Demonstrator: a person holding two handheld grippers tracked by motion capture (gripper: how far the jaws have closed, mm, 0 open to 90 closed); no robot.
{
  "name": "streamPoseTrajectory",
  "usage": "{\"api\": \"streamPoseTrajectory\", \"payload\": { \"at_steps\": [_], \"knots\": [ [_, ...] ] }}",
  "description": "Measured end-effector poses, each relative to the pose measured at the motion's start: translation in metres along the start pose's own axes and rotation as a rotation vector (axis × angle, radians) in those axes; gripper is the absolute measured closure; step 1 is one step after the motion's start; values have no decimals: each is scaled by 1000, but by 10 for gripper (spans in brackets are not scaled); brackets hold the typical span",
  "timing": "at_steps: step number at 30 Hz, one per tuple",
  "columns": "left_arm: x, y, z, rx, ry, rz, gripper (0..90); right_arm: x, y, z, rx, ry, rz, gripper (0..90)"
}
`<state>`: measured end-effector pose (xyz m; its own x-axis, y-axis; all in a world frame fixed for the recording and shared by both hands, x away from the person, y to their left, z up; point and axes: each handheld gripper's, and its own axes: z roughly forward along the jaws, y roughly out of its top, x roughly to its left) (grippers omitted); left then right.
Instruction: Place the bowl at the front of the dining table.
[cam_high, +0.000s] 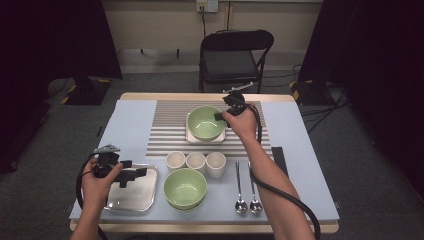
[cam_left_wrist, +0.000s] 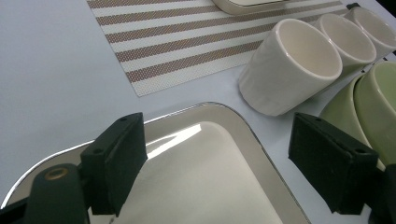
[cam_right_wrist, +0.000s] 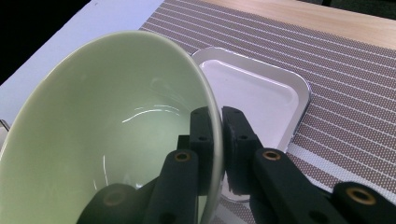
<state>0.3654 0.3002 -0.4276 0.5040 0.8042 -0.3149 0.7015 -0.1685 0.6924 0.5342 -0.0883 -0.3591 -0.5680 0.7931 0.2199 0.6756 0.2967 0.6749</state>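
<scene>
My right gripper (cam_right_wrist: 219, 135) is shut on the rim of a green bowl (cam_right_wrist: 107, 126), one jaw inside and one outside. That bowl (cam_high: 205, 122) is tilted above a small white square tray (cam_right_wrist: 254, 91) on the striped placemat (cam_high: 167, 127). My left gripper (cam_high: 134, 175) stands open over the metal tray (cam_high: 135, 197) at the table's front left, with nothing between its fingers (cam_left_wrist: 119, 158). In the left gripper view the metal tray (cam_left_wrist: 219, 182) lies under the jaws.
A second green bowl (cam_high: 185, 188) sits at the front centre on a stack. Three cream cups (cam_high: 195, 161) stand in a row behind it. Two spoons (cam_high: 247, 202) lie to the right. A black chair (cam_high: 232, 57) stands behind the table.
</scene>
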Motion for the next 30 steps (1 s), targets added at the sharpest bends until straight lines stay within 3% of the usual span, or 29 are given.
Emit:
{"api": "streamPoseTrajectory", "payload": {
  "at_steps": [30],
  "knots": [
    [3,-1,-1,2,5,-2,189,-8,1,12,-21,-28,11,837]
  ]
}}
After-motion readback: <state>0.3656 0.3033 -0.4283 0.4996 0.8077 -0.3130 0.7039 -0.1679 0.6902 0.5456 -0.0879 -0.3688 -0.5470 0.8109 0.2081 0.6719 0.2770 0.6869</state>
